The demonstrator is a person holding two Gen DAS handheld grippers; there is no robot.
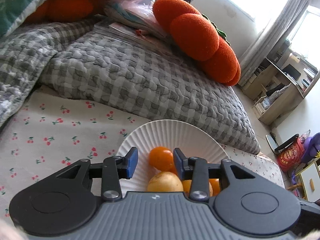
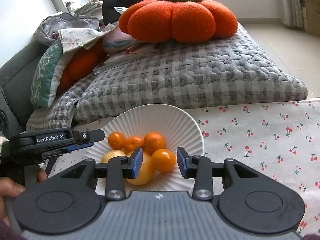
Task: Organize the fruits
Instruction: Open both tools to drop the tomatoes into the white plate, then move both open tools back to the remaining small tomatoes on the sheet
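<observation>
A white ribbed plate (image 2: pixel 160 118) sits on the cherry-print cloth and holds several small oranges (image 2: pixel 155 142) and two yellow fruits (image 2: pixel 143 173). My right gripper (image 2: pixel 159 163) is open just above the plate's near side, with one orange (image 2: pixel 163 160) between its blue pads, untouched. My left gripper (image 1: pixel 155 162) is open over the same plate (image 1: pixel 170 132), an orange (image 1: pixel 161 158) between its pads and a yellow fruit (image 1: pixel 165 182) below. The left gripper also shows in the right wrist view (image 2: pixel 94 138) at the plate's left rim.
A grey checked quilt (image 2: pixel 190 76) lies folded behind the plate, with an orange pumpkin cushion (image 2: pixel 178 18) on top. A green cushion (image 2: pixel 46 74) and papers sit at the left. Cherry-print cloth (image 2: pixel 260 136) stretches to the right.
</observation>
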